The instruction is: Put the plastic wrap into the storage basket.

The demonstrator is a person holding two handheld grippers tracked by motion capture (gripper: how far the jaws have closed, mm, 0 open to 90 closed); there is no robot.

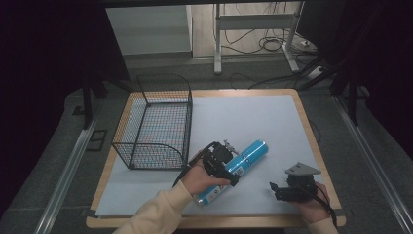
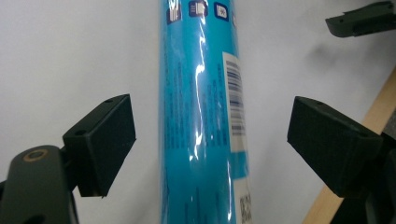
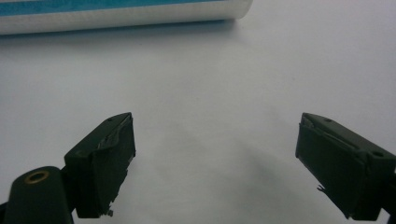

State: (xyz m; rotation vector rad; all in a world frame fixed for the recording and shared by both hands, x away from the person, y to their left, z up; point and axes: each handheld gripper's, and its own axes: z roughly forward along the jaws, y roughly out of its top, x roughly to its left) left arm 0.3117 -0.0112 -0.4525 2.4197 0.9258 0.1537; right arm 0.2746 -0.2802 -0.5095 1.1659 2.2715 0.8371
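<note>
The left tool point(image 2: 210, 140) stands wide, its jaws straddling the blue tube point(image 2: 201, 116), whose long axis runs between them. The right tool point(image 3: 215, 158), also wide, hangs apart over the desk point(image 1: 272, 117).

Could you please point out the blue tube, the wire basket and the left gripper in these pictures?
Blue tube point(image 1: 248, 155), high view, on its blue body near the far end.
Wire basket point(image 1: 188, 127), high view, on its right mesh wall.
Left gripper point(image 2: 211, 140), left gripper view, midway between its open jaws.
</note>
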